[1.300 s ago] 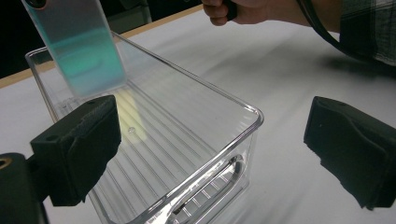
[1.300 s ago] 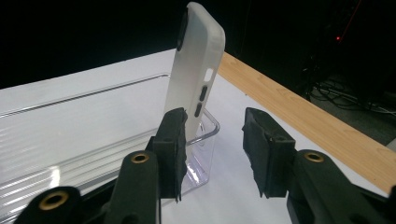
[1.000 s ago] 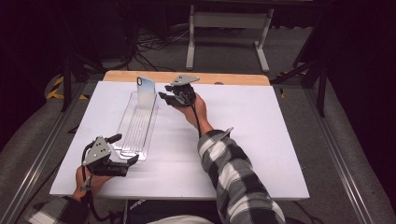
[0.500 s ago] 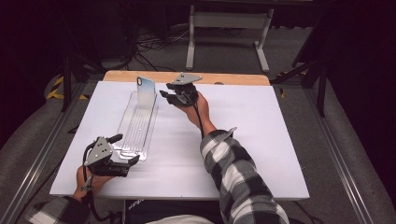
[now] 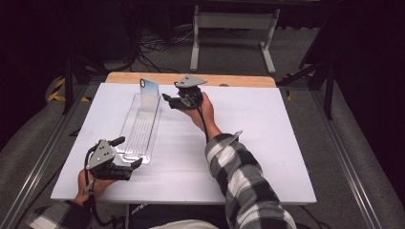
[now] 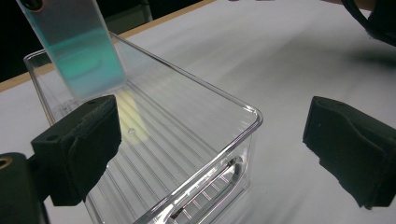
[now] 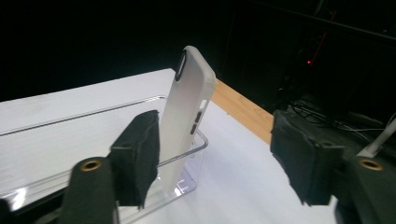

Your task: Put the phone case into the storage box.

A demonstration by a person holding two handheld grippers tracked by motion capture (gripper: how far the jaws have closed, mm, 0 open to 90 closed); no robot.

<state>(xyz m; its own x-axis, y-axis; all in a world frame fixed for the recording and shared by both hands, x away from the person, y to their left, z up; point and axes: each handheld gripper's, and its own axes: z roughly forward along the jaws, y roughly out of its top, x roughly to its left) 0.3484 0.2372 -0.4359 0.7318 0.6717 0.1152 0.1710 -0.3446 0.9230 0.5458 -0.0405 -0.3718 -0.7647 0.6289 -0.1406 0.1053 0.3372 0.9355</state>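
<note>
Phone case stands upright in far end of clear tray, leaning on end wall, likely parked there for release. Right tool: jaws just opening, apart, case free between them. Left tool open, straddling tray's near corner, probably steadying. Case translucent, pale teal-white, camera cutout uppermost.

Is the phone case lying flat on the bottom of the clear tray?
No, the phone case stands nearly upright, leaning at the far end of the clear tray.
</note>
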